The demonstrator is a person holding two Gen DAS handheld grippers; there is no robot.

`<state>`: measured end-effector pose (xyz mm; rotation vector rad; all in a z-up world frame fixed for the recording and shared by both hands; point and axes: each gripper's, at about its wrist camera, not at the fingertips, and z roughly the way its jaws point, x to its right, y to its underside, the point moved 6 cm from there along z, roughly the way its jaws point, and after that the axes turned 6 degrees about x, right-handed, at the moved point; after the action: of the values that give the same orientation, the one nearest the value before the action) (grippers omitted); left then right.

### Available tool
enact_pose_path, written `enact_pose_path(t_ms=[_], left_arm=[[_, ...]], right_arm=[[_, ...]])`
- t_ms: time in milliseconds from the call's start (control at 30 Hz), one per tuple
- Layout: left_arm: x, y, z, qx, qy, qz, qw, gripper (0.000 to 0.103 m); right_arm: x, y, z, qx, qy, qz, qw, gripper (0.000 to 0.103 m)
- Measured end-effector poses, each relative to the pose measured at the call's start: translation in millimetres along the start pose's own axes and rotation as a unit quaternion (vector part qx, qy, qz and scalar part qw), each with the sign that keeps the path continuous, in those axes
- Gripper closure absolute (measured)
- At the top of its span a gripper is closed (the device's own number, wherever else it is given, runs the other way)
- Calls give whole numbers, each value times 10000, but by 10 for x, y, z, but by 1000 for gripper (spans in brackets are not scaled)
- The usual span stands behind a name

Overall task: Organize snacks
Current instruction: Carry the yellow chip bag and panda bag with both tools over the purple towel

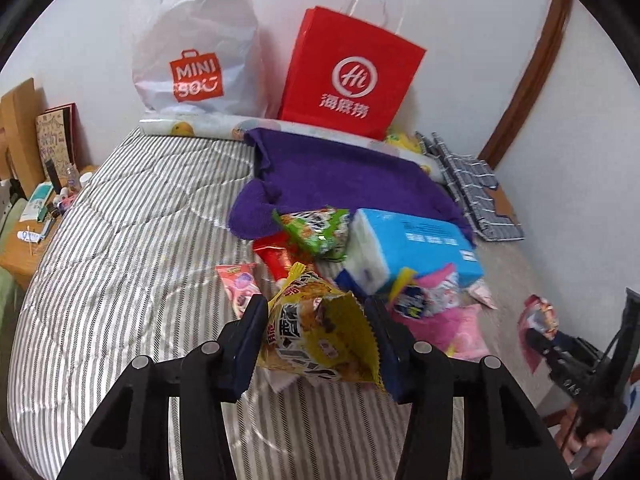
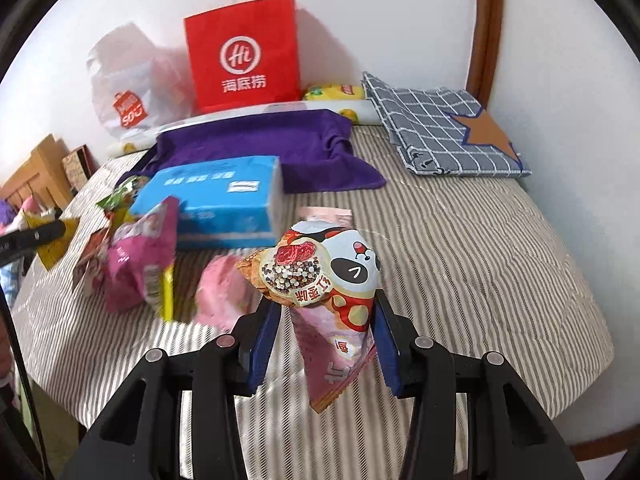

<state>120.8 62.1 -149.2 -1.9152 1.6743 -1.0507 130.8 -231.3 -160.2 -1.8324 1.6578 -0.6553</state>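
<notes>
Snacks lay heaped mid-bed around a blue tissue pack (image 2: 216,200), leaving bare striped quilt (image 2: 480,248) toward the right edge and the foot, and more open quilt on the left side. A purple towel (image 1: 340,176), a red paper bag (image 1: 348,76) and a white plastic bag (image 1: 196,52) closed off the wall end.

Between the pads of the left gripper (image 1: 316,336), partly closed, sat a yellow snack packet (image 1: 320,336), lifted just above the pile; its long axis ran roughly along the fingers, crimped edge tilted toward the camera.

Narrowly closed, the right gripper (image 2: 328,336) pinched a pink panda packet (image 2: 320,280) above bare quilt beside the heap, with its long axis along the fingers and its puffed end pointing away.
</notes>
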Motion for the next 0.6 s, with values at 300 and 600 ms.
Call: enact_pose_path(t_ms=[300,600], left_arm=[[288,-67,-219,128,351,109,9992,55],[644,-352,-202,213,645,317,9972,55]], right_arm=[[-64,-84,-211,118,-102,145,9998,58],[-82,-460,-339,375,-202,202,9989,58]])
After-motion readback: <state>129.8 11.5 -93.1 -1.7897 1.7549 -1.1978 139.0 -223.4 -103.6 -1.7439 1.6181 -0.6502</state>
